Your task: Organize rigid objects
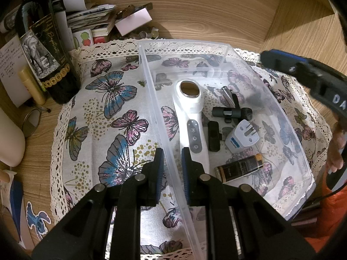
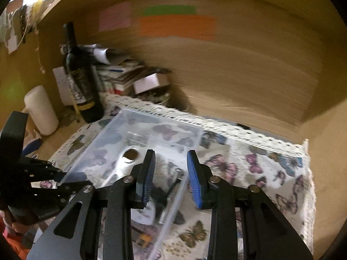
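On the butterfly cloth [image 1: 112, 99] sat the clear bin [image 1: 303, 151], filling my left view from about twelve o'clock round to four. My left claw [image 1: 171, 169] straddled the bin's near wall, one pad outside and one inside; a gap showed at each pad, so I judged the fingers parted, not yet clamped on the plastic. Inside the bin lay the white wand [image 1: 190, 119] at centre, a black clip [image 1: 213, 136] just beside it at three o'clock, a mic [image 1: 229, 111] above that, a plug [image 1: 243, 136] further right, a metal cone [image 1: 227, 94] at one o'clock, and a battery [image 1: 238, 168] at four o'clock. My right claw [image 2: 171, 177] hung spread and empty above the bin's far side; its view was smeared with motion, so I could tell little else.

My worry was the wall. It looked thin and flexible: pinching it and hauling could bow it, tip the bin, and send the battery rolling into the plug. Dragging might also ruck the cloth toward the wine bottle [image 1: 43, 49] at ten o'clock, which stood close to the cloth's edge.
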{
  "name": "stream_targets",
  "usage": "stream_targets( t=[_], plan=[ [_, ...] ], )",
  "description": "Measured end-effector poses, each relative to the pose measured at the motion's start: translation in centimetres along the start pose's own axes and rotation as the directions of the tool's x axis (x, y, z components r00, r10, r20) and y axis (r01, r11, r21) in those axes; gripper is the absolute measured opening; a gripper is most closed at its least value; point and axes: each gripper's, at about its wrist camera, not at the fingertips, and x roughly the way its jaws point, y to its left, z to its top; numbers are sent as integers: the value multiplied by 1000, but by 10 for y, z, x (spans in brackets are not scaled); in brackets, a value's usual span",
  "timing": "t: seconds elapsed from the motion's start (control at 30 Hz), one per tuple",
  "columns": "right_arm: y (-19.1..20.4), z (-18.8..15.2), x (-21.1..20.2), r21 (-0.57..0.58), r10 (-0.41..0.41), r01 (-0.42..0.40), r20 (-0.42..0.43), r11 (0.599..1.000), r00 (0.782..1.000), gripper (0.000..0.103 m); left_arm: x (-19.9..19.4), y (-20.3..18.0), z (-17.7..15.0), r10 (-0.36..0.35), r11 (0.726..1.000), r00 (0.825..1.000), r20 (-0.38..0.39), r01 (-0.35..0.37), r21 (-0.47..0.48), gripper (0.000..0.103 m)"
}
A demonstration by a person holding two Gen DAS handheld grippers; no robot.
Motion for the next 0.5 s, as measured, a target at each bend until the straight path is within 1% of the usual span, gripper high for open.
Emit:
stream_targets(
  t=[0.13,0.23,0.3,0.37,0.5],
  plan=[
    [10,0,12,-23,23,-24,-33,999,999,28,0,0,0,-1,1000,1000,0,1,0,15],
    [5,0,8,-9,21,-22,-29,1000,999,28,0,0,0,0,1000,1000,0,0,1,15],
    [-6,0,0,22,8,-8,-15,1000,1000,28,0,0,0,-1,1000,1000,0,1,0,15],
    [-21,-2,-8,50,-26,26,-6,998,1000,28,0,0,0,-1,1000,1000,0,1,0,15],
    [-56,-9,-17,128,-88,90,-22,988,996,29,0,0,0,0,1000,1000,0,0,0,15]
  ],
)
